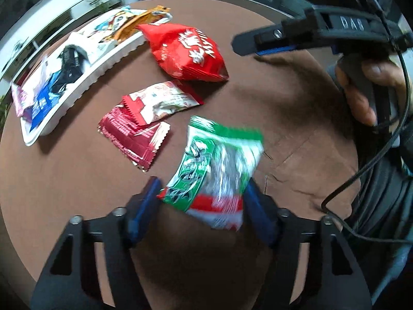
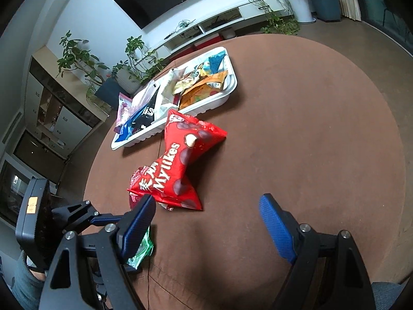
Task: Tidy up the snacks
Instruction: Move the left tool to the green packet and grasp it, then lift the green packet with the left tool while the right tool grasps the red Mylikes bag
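Left tongs (image 1: 202,201) clamp the green packet (image 1: 219,165); right tongs (image 2: 206,214) apart over bare tabletop (image 2: 322,129).

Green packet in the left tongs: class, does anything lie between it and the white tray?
Yes. Between the green packet and the white tray lie two small red-and-white packets on the table; the red Mylikes bag sits off to the side.

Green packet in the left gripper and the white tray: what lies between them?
Two small red-and-white packets lie between the green packet and the white tray, seen in the left wrist view.
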`<state>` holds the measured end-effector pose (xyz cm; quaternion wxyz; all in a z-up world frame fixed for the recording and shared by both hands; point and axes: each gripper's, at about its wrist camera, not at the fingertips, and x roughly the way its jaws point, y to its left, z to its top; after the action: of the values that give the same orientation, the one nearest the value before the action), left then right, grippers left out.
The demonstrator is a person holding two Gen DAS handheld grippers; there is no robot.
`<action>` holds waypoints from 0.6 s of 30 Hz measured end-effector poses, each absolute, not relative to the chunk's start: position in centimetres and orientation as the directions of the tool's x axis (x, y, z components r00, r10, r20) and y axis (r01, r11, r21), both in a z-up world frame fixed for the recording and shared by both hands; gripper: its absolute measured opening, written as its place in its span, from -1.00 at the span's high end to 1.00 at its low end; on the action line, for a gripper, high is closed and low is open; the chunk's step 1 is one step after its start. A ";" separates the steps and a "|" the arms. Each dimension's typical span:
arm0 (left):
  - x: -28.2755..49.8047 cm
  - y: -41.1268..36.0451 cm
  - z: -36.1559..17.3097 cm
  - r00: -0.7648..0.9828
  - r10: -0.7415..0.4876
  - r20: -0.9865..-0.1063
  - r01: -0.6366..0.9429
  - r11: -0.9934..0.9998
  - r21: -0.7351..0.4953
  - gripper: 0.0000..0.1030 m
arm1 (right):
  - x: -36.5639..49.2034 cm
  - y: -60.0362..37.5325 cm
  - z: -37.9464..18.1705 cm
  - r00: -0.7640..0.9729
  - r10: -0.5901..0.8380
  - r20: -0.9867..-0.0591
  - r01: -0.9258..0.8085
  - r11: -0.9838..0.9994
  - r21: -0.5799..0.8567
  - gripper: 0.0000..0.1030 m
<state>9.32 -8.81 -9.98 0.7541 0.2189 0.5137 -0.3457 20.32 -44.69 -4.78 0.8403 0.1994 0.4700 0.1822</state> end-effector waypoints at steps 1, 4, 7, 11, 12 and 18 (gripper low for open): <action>9.4 -8.8 -9.9 0.234 -0.296 -0.926 0.737 0.675 -0.029 0.01 | 20.3 -44.7 -4.7 0.491 0.494 -0.717 -0.120 0.854 0.506 -0.64; 9.3 -8.8 -9.7 0.225 -0.307 -0.925 0.726 0.686 -0.051 0.03 | 20.3 -44.6 -4.7 0.491 0.493 -0.718 -0.122 0.856 0.503 -0.64; 8.9 -9.2 -9.6 0.218 -0.324 -0.920 0.725 0.685 -0.069 0.03 | 20.2 -44.5 -4.7 0.488 0.492 -0.721 -0.126 0.857 0.500 -0.64; 8.8 -9.8 -9.5 0.230 -0.324 -0.918 0.721 0.690 -0.062 0.02 | 20.3 -44.4 -4.7 0.486 0.492 -0.722 -0.127 0.857 0.499 -0.64; 8.2 -10.0 -9.2 0.236 -0.321 -0.917 0.719 0.693 -0.058 -0.01 | 20.3 -44.3 -4.7 0.483 0.492 -0.724 -0.127 0.858 0.498 -0.64; 8.3 -11.1 -8.9 0.260 -0.315 -0.913 0.708 0.705 -0.041 -0.12 | 20.3 -44.4 -4.8 0.482 0.493 -0.724 -0.126 0.857 0.500 -0.64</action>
<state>8.27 -11.12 -8.87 0.7701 0.1929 0.5096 -0.3319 20.32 -44.36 -4.78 0.8387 0.1935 0.4744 0.1846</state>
